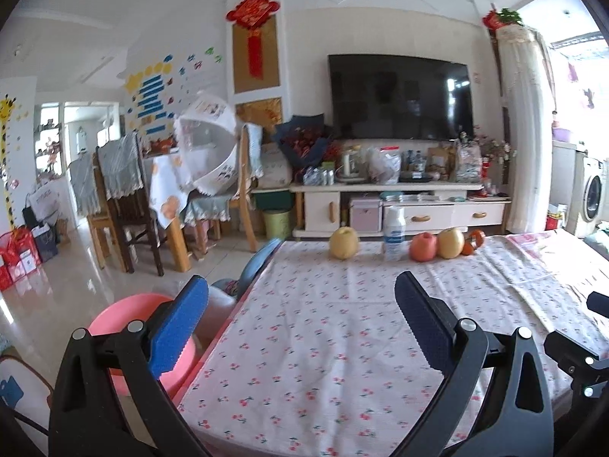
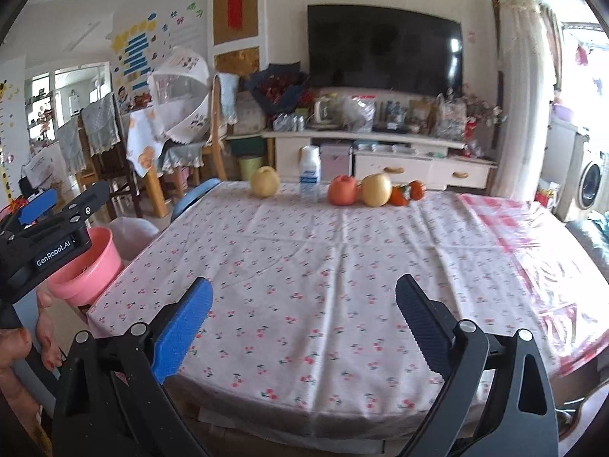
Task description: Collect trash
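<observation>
Fisheye distortion and blur hide fine detail at the far table edge: the small orange items (image 2: 409, 193) at the right end of the fruit row cannot be identified with certainty, and the label on the plastic bottle (image 2: 310, 173) is unreadable. The pink plastic bin (image 1: 125, 320) is partly covered by the left gripper's blue finger (image 1: 179, 333) in the left wrist view, and by the left gripper's body in the right wrist view, where a hand (image 2: 45, 327) shows below that body, cut off by the frame edge.

The left gripper (image 1: 300, 327) is released, jaws wide apart, holding nothing, above the near left part of the tablecloth (image 1: 342, 323). The right gripper (image 2: 304, 327) is likewise released and empty, above the near edge of the table.

The bottle, the only trash candidate visible on the table, stands upright at the far edge, long axis vertical, cap upward. It stands between a yellow pear (image 2: 265, 181) on its left and a red apple (image 2: 343, 190) on its right, with a 2nd yellow pear (image 2: 376, 189) touching the apple. Nothing stands between the grippers and the bottle.

The pink bin stands on the floor just beside the table's left edge, opening upward, next to a bin lined with a clear bag (image 2: 133, 230).
</observation>
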Motion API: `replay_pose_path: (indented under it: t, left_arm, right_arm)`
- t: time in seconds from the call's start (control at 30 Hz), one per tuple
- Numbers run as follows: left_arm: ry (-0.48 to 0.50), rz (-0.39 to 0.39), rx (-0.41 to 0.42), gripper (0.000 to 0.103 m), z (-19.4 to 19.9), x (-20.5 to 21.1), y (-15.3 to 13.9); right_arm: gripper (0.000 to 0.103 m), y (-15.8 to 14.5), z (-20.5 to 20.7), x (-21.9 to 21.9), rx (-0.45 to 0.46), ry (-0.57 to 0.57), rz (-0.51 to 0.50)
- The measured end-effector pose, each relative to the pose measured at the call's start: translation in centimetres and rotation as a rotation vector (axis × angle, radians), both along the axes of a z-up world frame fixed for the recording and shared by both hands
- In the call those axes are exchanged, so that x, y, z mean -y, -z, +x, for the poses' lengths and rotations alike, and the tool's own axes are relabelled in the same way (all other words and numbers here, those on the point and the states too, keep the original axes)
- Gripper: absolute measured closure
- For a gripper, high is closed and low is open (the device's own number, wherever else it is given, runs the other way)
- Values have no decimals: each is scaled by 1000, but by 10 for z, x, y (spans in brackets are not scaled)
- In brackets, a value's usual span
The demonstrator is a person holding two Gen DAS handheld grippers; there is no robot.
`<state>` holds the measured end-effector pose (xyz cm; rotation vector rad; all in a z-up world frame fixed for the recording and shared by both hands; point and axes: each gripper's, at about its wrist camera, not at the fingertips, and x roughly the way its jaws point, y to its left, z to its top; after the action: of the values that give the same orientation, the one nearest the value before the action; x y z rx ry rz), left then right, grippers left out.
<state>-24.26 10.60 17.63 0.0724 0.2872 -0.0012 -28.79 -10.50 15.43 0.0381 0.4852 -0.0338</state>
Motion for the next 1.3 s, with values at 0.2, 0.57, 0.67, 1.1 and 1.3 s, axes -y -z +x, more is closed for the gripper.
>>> replay_pose_path:
  t: [0.2,0.57,0.67,1.1,1.3]
  left_arm:
    - [54,8,26,4,-21,23,-12]
    - [120,34,60,4,-57,52,-22]
    - [134,22,56,4,-62,54,-25]
    - [111,-11,75,4,-73,55,-37]
    - [115,-4,69,4,-73,59,-39]
  right_arm:
    - [7,-16,-26,16,45,42,8]
    - [6,-39,-67,34,126,121,-13]
    - [6,-43,-74,35,139,135,-23]
    - [6,-51,-92,39,179,164,-32]
    - [6,-51,-94,40,182,161,-30]
